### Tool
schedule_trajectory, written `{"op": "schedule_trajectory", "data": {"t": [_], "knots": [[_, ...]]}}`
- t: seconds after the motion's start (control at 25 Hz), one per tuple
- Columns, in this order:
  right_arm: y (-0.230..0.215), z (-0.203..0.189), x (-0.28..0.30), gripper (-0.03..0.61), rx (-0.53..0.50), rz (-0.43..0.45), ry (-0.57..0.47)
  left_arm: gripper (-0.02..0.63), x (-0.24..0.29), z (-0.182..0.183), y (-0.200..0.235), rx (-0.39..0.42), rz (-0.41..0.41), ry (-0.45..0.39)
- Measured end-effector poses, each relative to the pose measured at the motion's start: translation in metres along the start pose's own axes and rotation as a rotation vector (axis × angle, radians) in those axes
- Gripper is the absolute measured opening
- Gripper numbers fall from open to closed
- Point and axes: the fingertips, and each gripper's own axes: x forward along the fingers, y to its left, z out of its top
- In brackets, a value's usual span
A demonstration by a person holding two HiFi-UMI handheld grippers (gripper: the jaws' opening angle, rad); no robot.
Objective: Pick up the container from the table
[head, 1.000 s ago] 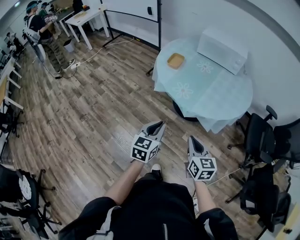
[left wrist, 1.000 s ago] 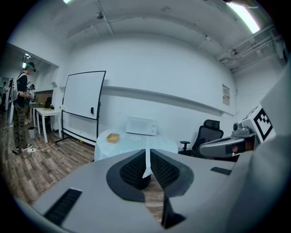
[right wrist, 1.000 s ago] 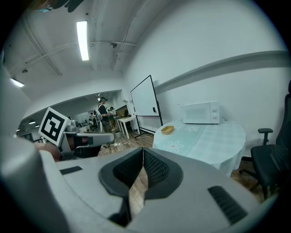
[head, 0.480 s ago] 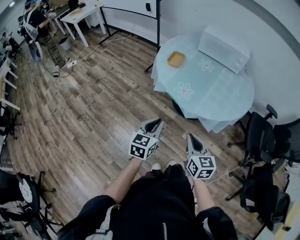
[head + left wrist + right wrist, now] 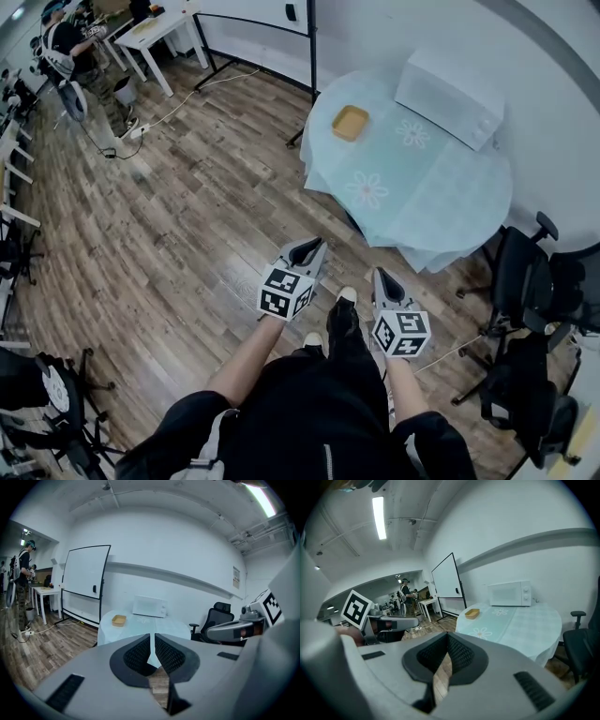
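Observation:
The container (image 5: 350, 123) is a shallow tan tray on the far left part of a round table (image 5: 441, 202) with a pale flowered cloth. It also shows small in the left gripper view (image 5: 119, 619) and in the right gripper view (image 5: 472, 613). My left gripper (image 5: 307, 249) and right gripper (image 5: 384, 279) hang side by side over the wooden floor, well short of the table. Both point toward it. In each gripper view the jaws of the left gripper (image 5: 153, 638) and the right gripper (image 5: 447, 639) stand together with nothing between them.
A white microwave (image 5: 448, 98) sits at the back of the table, near the wall. Black office chairs (image 5: 525, 281) crowd the right side. A whiteboard on a stand (image 5: 253, 19) is at the far wall, with desks and a person (image 5: 58, 47) at the far left.
Both grippers have moved forward toward the table together, and the person's foot has stepped forward between them. The jaws look the same.

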Motion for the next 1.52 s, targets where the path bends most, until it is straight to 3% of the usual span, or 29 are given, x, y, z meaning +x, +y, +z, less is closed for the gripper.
{"op": "schedule_trajectory", "data": {"t": [0.72, 1.2, 1.52], "knots": [[-0.093, 0.081, 0.102, 0.025, 0.019, 0.026, -0.020, 0.041, 0.120, 0.057, 0.047, -0.023, 0.043, 0.028], [-0.143, 0.116, 0.158, 0.025, 0.012, 0.092, -0.006, 0.041, 0.192, 0.087, 0.068, -0.030, 0.089, 0.043], [-0.178, 0.123, 0.178, 0.025, 0.019, 0.123, 0.007, 0.041, 0.224, 0.088, 0.072, -0.041, 0.124, 0.065]]}}
